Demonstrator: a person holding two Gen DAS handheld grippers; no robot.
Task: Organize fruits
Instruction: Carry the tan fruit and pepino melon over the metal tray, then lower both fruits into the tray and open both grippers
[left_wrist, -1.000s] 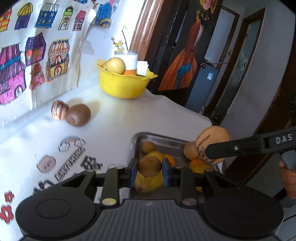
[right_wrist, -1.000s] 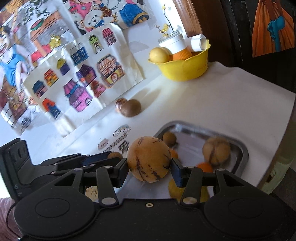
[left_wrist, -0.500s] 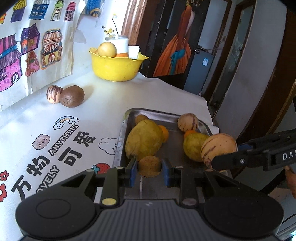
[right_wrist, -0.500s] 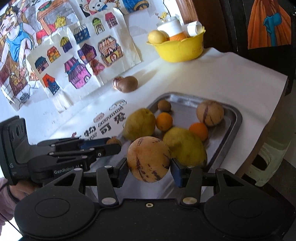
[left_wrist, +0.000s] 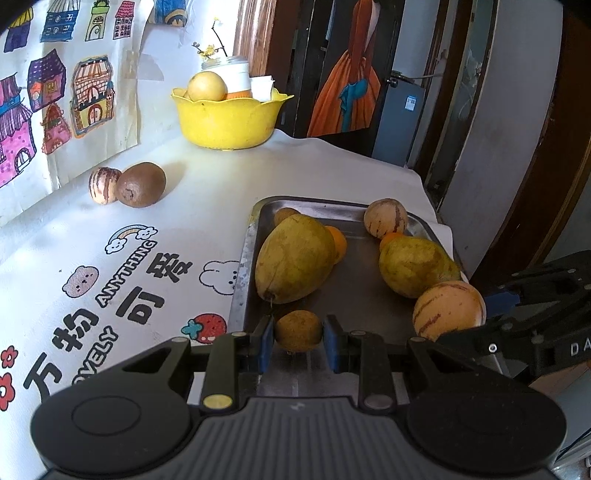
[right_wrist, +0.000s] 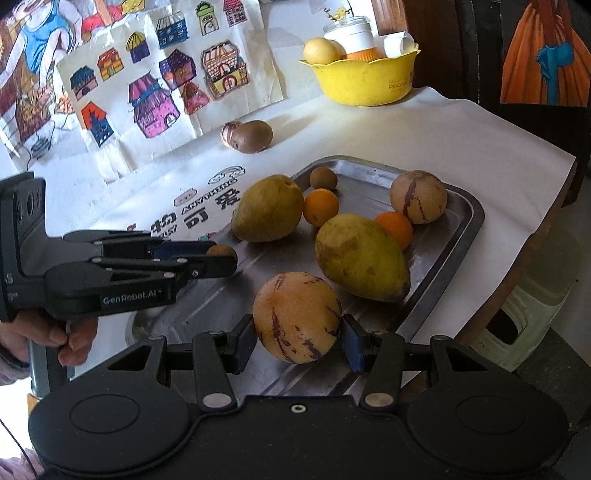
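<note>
A steel tray (left_wrist: 354, 295) (right_wrist: 461, 221) holds two mangoes (left_wrist: 295, 258) (right_wrist: 360, 256), two small oranges (right_wrist: 320, 206), a striped melon (right_wrist: 418, 196) and a small brown fruit (right_wrist: 323, 178). My left gripper (left_wrist: 298, 339) (right_wrist: 221, 258) is shut on a small brown fruit (left_wrist: 298, 330) low over the tray's near left end. My right gripper (right_wrist: 298, 341) (left_wrist: 480, 332) is shut on a striped pepino melon (right_wrist: 297, 317) (left_wrist: 448, 310) low over the tray's near right part.
A striped fruit (left_wrist: 103, 184) and a brown kiwi (left_wrist: 140, 184) lie on the printed white cloth (left_wrist: 166, 240) by the wall. A yellow bowl (left_wrist: 229, 118) with fruit and a cup stands at the back. The table edge drops off right of the tray.
Both grippers have come down toward the tray with their fruits and now sit low over its near end. Neither has let go.
</note>
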